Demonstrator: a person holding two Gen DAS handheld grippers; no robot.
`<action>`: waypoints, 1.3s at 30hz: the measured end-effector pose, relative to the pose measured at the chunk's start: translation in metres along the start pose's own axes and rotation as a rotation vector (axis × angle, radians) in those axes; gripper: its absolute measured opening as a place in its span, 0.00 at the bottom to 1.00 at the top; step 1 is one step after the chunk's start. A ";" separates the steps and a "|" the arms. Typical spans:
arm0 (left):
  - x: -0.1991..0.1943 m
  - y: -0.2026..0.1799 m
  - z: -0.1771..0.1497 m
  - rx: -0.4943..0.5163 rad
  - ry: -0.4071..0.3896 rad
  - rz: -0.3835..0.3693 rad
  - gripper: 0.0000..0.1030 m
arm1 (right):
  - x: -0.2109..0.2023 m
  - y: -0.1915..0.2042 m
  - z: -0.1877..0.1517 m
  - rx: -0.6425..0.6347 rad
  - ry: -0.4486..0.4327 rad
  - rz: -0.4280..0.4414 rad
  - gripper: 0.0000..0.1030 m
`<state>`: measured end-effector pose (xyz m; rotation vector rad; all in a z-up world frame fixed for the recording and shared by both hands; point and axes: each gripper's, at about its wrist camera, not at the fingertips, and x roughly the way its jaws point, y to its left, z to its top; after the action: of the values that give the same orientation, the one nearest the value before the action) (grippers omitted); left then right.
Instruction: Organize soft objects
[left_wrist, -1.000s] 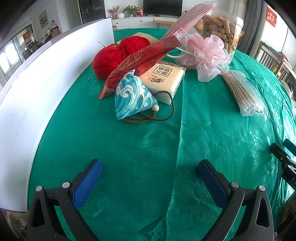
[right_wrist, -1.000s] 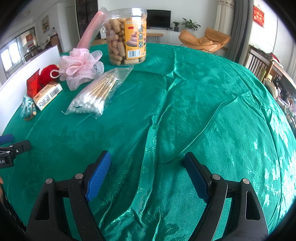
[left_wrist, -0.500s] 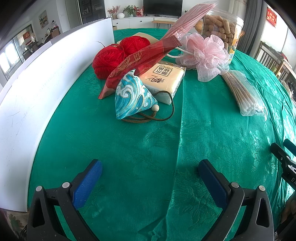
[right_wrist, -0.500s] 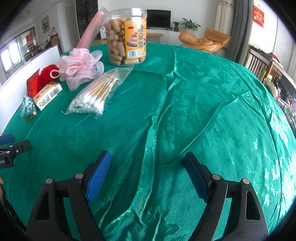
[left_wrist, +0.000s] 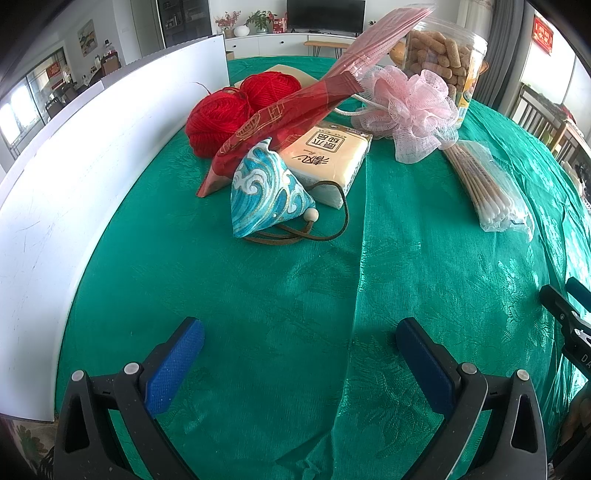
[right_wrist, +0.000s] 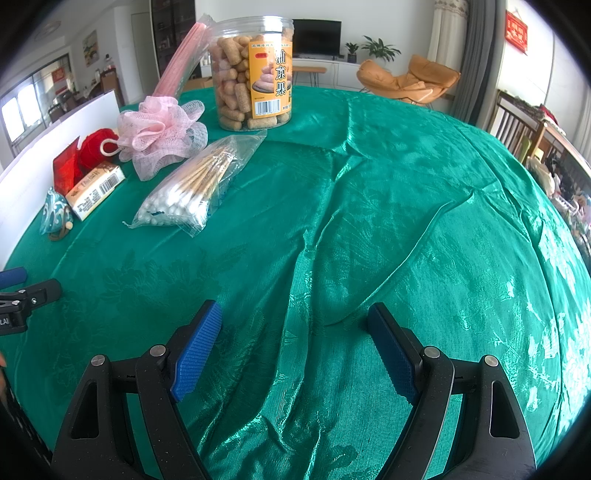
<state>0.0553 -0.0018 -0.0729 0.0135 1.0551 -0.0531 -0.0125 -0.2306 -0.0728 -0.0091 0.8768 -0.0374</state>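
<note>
both tongs are spread wide and grip nothing: the left gripper (left_wrist: 299, 354) and the right gripper (right_wrist: 295, 347), ribbed blue pads, hover over shiny green damask cloth (left_wrist: 406, 258). at 12 o'clock from the left one sits a blue wave-embroidered pyramid pouch (left_wrist: 267, 195), apex pointing to 12, touching a cream tissue pack (left_wrist: 327, 155). behind lie two red yarn balls (left_wrist: 218, 120) and, at 1 o'clock, a frilly pink mesh pouf (left_wrist: 413, 110).
</note>
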 end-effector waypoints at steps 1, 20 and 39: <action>0.000 0.000 0.000 0.000 0.000 0.000 1.00 | 0.000 0.000 0.000 0.000 0.000 0.000 0.81; 0.000 0.000 0.000 -0.006 -0.005 -0.003 1.00 | 0.000 0.000 -0.001 0.001 -0.001 0.000 0.81; -0.036 0.040 0.001 -0.186 -0.159 -0.097 1.00 | 0.004 -0.004 0.005 0.009 0.051 0.020 0.84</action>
<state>0.0409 0.0399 -0.0417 -0.2073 0.8975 -0.0429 -0.0056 -0.2347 -0.0726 0.0095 0.9275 -0.0230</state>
